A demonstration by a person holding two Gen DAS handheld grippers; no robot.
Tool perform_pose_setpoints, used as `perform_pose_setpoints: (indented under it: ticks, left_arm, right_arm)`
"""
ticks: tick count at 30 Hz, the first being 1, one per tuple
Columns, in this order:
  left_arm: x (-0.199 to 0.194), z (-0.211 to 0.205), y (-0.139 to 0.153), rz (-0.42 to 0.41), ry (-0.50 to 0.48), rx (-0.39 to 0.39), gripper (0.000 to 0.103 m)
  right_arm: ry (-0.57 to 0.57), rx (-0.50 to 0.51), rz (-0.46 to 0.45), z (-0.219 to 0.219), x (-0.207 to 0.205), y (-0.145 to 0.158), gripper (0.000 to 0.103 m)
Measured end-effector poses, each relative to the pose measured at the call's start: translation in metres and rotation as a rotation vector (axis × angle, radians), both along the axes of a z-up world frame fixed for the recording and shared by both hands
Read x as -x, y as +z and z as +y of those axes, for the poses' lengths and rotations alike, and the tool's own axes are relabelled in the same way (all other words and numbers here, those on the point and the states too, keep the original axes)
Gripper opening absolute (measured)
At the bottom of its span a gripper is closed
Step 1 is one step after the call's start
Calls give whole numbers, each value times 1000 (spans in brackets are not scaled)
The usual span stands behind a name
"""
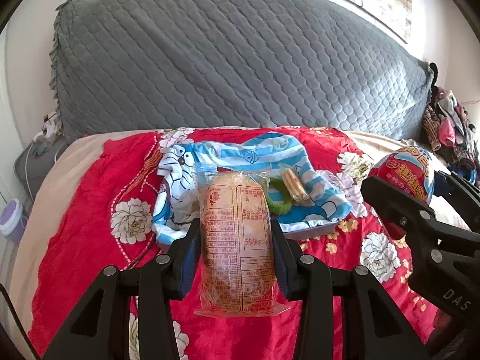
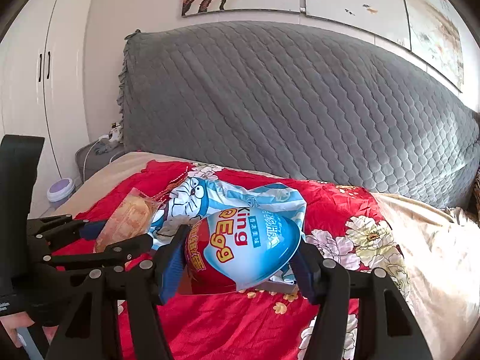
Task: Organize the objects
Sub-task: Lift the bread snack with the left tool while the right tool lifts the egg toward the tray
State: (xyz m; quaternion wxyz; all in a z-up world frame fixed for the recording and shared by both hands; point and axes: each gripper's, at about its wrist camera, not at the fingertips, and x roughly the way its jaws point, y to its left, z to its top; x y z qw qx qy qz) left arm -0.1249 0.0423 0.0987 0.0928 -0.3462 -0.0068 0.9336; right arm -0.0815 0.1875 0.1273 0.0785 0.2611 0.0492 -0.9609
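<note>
Left claw [image 1: 237, 258] is clenched on a wrapped bread pack [image 1: 237, 240], pads pressing both sides; pack sits centre-bottom of the left wrist frame, held above the red floral bedspread [image 1: 90, 210]. Right claw [image 2: 240, 267] grips a red/blue toy egg [image 2: 243, 249] ("King Egg" lettering), centre-low in the right wrist frame; same egg shows at the right edge of the left view, w/ the right claw's black arms below it.

Behind both, mid-frame, lies a blue-white striped cartoon cloth [image 1: 255, 162] spread over a flat box or tray (only its grey edge shows). On the cloth: a green ring [image 1: 279, 201] and a small yellowish snack packet [image 1: 292, 184], touching each other, just right of the bread pack's top.

Grey quilted headboard cover [image 1: 225, 60] fills the upper frame. Clothes pile [image 1: 450, 132] at far right. Lilac-lidded tub [image 1: 12, 219] at the left edge, on the floor.
</note>
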Motion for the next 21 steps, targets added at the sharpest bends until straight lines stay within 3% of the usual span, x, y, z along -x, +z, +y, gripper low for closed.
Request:
perform_pose_setpoints:
  ticks: [21]
  left_arm:
    - [28,7,-14,-4,15,24,44]
  right_arm:
    - [-47,-7,48,11,43,-7,62]
